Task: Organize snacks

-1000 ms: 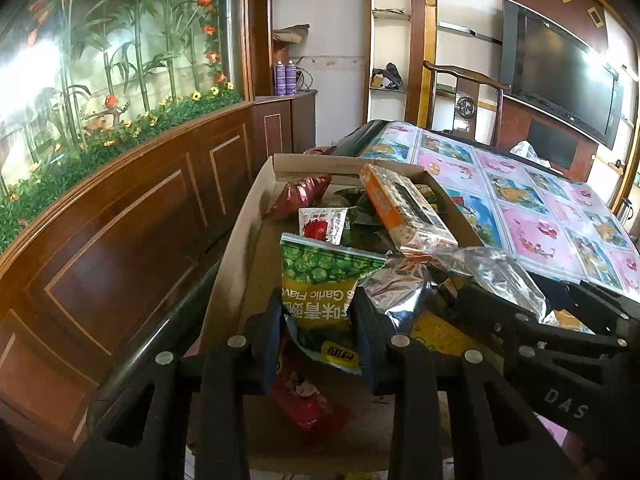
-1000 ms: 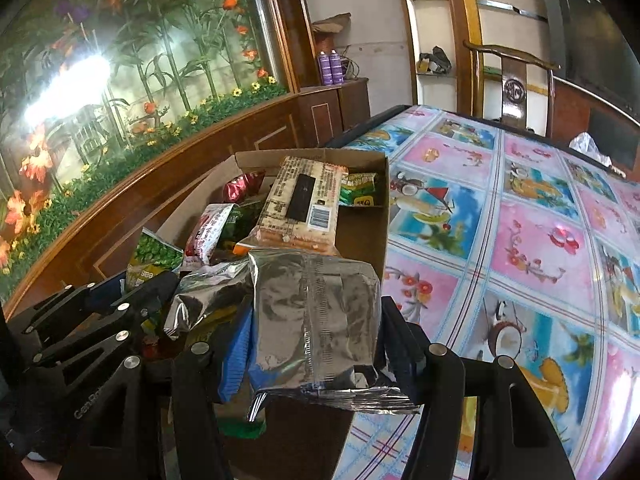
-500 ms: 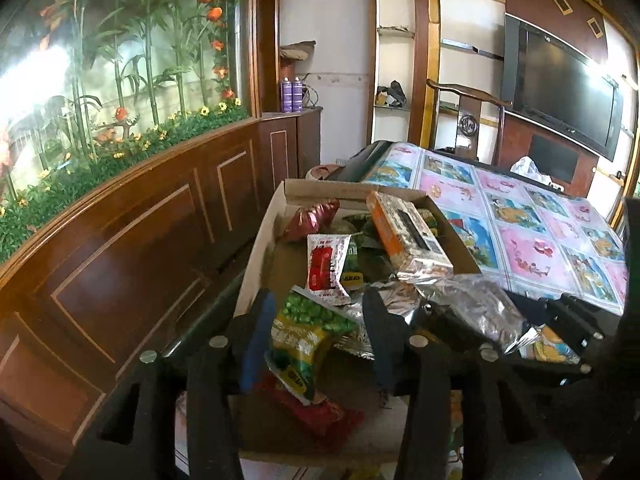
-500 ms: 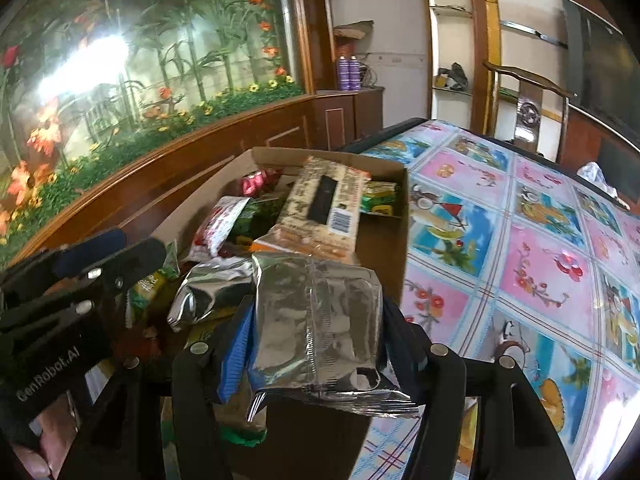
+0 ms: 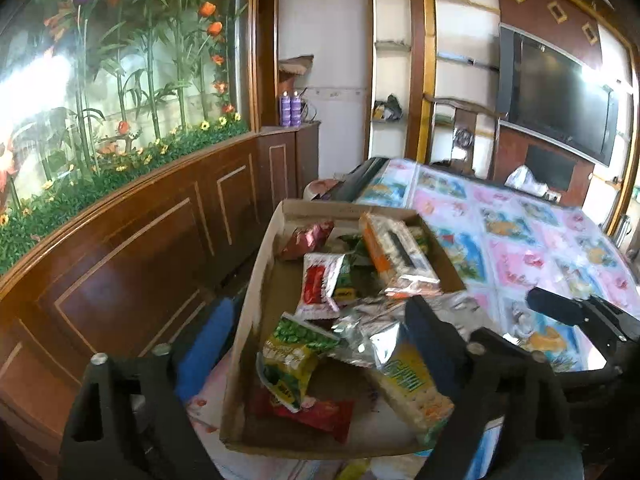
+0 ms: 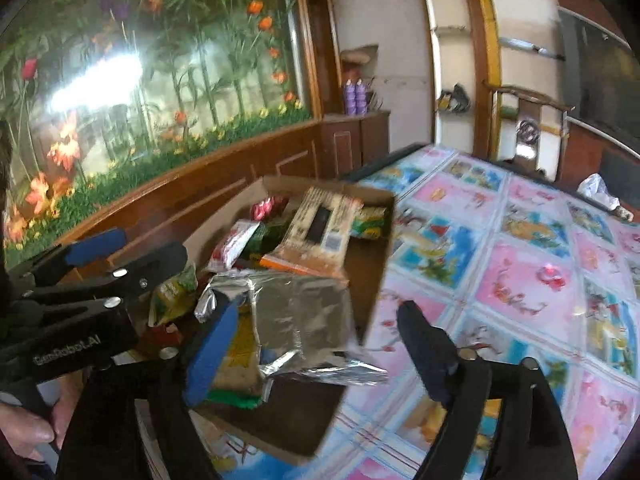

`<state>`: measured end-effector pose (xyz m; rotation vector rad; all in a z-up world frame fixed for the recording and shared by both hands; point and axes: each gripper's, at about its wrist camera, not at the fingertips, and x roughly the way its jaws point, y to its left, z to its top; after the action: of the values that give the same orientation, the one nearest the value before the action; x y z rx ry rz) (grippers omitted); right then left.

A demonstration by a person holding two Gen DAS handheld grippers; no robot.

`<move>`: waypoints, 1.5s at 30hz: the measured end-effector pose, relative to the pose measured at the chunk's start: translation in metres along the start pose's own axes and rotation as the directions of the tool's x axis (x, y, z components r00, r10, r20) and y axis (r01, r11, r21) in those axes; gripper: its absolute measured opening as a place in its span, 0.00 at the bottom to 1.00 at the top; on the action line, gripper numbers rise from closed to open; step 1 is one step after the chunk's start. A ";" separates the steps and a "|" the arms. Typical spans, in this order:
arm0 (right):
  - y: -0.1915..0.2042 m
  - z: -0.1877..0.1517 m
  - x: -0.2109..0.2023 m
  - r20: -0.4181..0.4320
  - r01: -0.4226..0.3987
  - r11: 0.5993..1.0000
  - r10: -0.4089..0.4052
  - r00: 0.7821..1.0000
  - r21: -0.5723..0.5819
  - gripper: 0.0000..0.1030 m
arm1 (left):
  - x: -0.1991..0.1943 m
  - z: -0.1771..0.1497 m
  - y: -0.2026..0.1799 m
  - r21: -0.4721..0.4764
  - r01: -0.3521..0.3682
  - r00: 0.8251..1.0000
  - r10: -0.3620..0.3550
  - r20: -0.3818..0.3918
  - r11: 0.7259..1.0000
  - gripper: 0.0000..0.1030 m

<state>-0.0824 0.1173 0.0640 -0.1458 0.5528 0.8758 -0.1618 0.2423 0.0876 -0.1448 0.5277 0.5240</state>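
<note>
Both claws hung over the near end of the cardboard box (image 5: 256, 300), which sat at the desk's (image 5: 520, 240) left edge. The left claw (image 5: 316, 344) was opening, the green pea packet (image 5: 296, 352) lying loose between its fingers. The right claw (image 6: 316, 344) was opening too; the silver foil packet (image 6: 304, 320) lay between its fingers, nearer the left one and seemingly released, its long side running across the gap.

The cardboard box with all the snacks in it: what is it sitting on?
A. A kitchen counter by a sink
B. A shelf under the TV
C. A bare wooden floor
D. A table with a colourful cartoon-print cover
D: the cardboard box rests at the edge of the table, whose cover shows pink and blue cartoon squares.
</note>
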 end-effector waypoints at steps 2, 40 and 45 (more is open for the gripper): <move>-0.009 -0.002 -0.014 0.034 0.005 1.000 -0.006 0.999 0.020 0.92 | -0.004 0.001 -0.004 0.017 -0.029 0.999 0.028 0.020 0.999 0.96; -0.026 -0.029 -0.064 0.102 0.128 0.992 -0.127 0.987 -0.001 0.99 | -0.014 -0.008 -0.032 0.178 -0.289 0.957 0.288 0.030 0.941 1.00; -0.026 -0.029 -0.064 0.103 0.125 0.992 -0.125 0.987 0.003 0.99 | -0.013 -0.008 -0.031 0.176 -0.293 0.956 0.292 0.031 0.940 1.00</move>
<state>-0.1069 0.0469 0.0693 -0.1366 0.4414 0.7576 -0.1592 0.2073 0.0875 0.1097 0.5940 0.7638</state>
